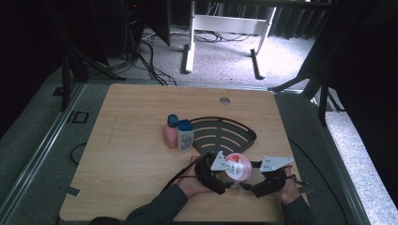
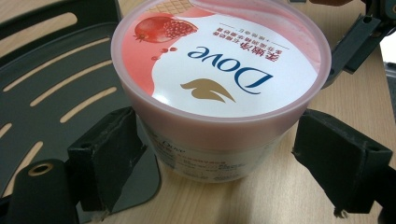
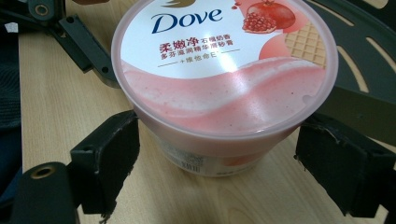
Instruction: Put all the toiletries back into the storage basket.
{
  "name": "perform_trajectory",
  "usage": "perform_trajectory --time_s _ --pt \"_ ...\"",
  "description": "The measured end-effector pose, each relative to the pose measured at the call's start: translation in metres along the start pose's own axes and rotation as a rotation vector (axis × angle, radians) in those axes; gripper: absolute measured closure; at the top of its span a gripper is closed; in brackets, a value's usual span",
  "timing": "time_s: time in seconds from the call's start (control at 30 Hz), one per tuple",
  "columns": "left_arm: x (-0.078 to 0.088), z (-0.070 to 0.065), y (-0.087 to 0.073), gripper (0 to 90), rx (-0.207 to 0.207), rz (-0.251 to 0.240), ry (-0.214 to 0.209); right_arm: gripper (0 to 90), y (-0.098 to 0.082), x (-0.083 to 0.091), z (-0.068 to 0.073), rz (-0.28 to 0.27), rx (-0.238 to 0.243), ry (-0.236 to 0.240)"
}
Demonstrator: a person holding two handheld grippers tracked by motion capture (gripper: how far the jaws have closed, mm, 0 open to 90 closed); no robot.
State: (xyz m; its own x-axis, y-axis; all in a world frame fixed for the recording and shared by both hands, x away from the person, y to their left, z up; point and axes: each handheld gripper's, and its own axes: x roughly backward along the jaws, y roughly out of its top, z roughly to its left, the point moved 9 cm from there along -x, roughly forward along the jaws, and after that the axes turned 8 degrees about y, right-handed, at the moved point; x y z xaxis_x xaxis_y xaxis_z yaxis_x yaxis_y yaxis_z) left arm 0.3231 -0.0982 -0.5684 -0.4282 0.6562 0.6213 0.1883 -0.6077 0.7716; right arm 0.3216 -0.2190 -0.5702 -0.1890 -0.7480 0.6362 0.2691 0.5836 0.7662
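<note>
pink tub (image 1: 236, 166) on the table (image 1: 131, 154) near its front edge, just before the black rack (image 1: 225, 133), left gripper (image 1: 217, 165) and right gripper (image 1: 257, 174) on either side, both spread wide around it, pads not clearly touching

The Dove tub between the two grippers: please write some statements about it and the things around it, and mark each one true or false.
1. The Dove tub has its lid on. True.
2. The tub stands inside the black rack. False: it stands on the wooden table, at the rack's edge.
3. The left gripper has a jaw on each side of the tub. True.
4. The right gripper holds the pink bottle. False: it brackets the tub.
5. Two blue-capped bottles stand left of the rack. True.
</note>
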Motion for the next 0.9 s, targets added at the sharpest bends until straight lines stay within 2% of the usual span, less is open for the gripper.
perform_trajectory --time_s 0.07,0.23,0.57,0.9 --pt "0.000 0.001 0.002 14.6 0.013 -0.007 0.000 13.6 0.001 0.002 -0.001 0.002 0.000 0.001" --pt "0.001 0.003 0.006 14.6 0.017 -0.012 0.003 13.5 0.006 0.005 -0.003 0.010 0.014 -0.006" --pt "0.004 0.010 0.018 14.6 0.015 -0.021 0.004 13.2 0.015 0.013 -0.009 -0.017 0.023 -0.018" --pt "0.002 0.014 0.023 14.5 0.021 -0.020 0.000 12.8 0.019 0.016 -0.015 -0.028 0.020 -0.023"
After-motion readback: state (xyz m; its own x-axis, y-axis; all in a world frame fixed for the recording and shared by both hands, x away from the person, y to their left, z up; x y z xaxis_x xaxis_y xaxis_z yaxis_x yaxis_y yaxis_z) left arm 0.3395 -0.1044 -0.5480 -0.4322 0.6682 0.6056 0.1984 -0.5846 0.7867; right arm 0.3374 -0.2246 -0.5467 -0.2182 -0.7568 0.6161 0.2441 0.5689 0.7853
